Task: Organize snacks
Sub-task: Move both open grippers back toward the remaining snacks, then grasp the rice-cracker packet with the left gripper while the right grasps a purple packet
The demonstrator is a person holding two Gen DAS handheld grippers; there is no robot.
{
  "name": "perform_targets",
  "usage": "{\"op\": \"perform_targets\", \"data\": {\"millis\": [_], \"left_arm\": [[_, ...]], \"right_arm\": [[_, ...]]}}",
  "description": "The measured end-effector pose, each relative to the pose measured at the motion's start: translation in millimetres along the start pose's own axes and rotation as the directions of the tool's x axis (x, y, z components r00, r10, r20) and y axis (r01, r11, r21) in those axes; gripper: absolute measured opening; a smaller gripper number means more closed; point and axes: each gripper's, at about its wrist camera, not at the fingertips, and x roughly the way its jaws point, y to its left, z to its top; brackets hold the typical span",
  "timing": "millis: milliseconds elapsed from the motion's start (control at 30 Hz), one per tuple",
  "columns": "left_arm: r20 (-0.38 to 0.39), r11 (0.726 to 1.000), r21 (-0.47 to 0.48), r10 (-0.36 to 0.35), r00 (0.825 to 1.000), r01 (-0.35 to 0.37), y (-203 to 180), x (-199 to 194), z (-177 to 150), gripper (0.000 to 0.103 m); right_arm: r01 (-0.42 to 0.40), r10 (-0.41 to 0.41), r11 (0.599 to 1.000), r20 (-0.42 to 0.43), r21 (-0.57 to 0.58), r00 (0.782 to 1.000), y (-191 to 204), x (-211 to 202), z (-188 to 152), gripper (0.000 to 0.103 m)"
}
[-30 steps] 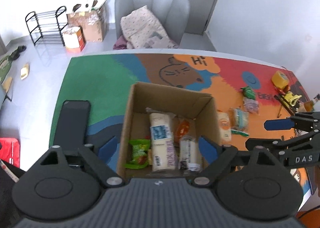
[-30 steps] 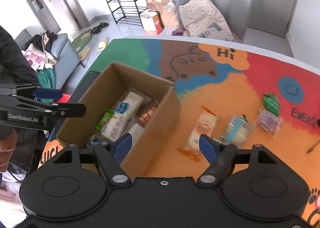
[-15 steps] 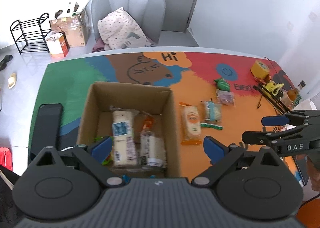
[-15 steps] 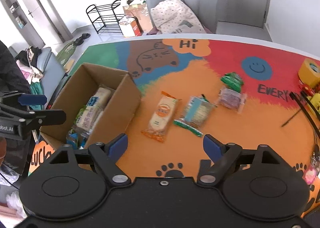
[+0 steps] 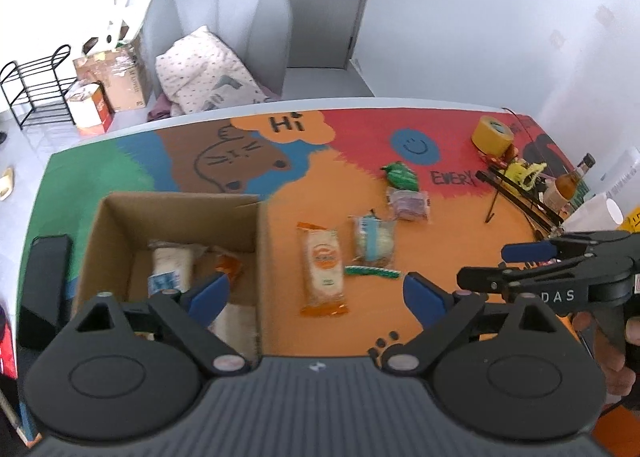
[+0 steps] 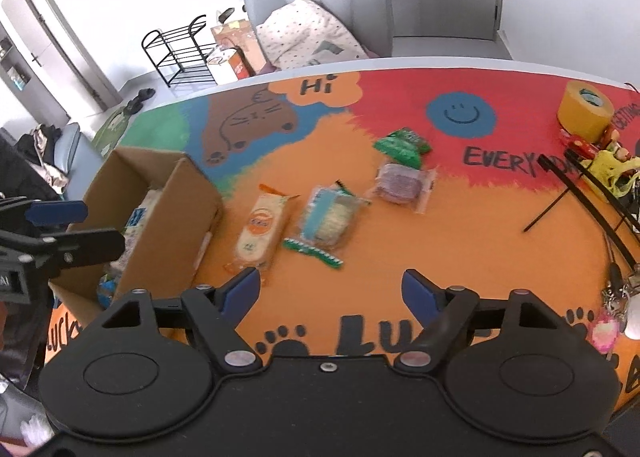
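Observation:
An open cardboard box [image 5: 176, 217] [image 6: 160, 193] stands on the left of the colourful mat, with a white pack [image 5: 172, 265] and other snacks inside. To its right lie an orange-labelled pack [image 5: 323, 265] [image 6: 260, 231], a blue-striped clear pack [image 5: 374, 237] [image 6: 330, 217], a purple pack [image 5: 408, 205] [image 6: 404, 181] and a green pack [image 5: 400, 175] [image 6: 402, 145]. My left gripper [image 5: 316, 293] hovers above the box's right wall and the orange-labelled pack. Its jaws are wide, closing slightly, and hold nothing. My right gripper [image 6: 331, 289] hangs nearer than the loose packs, jaws also closing slightly, empty.
A yellow tape roll [image 6: 586, 109], black cable ties [image 6: 560, 197], a small bottle [image 5: 568, 185] and trinkets crowd the right end of the table. A black flat device [image 5: 44, 281] lies left of the box. A grey armchair [image 5: 224, 37] stands beyond the far edge.
Both grippers have moved right along the table, from over the box toward the loose packs. Neither holds anything in any frame.

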Motion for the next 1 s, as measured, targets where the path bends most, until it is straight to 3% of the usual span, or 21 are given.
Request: {"op": "perform_targets", "data": {"millis": [200, 367, 1000], "left_arm": [[-0.035, 1.0, 0.015, 0.0, 0.999, 0.0, -24, 22, 9, 0.084], [-0.103, 0.999, 0.019, 0.047, 0.994, -0.045, -38, 51, 16, 0.067], [-0.244, 0.988, 0.001, 0.147, 0.959, -0.151, -41, 141, 22, 0.055]], "right_arm": [[0.003, -0.003, 0.999, 0.006, 0.042, 1.0, -24, 6, 2, 0.078], [0.004, -0.004, 0.997, -0.003, 0.073, 1.0, -44, 16, 5, 0.077], [-0.033, 0.036, 0.989, -0.02, 0.143, 0.999, -85, 68, 21, 0.076]]}}
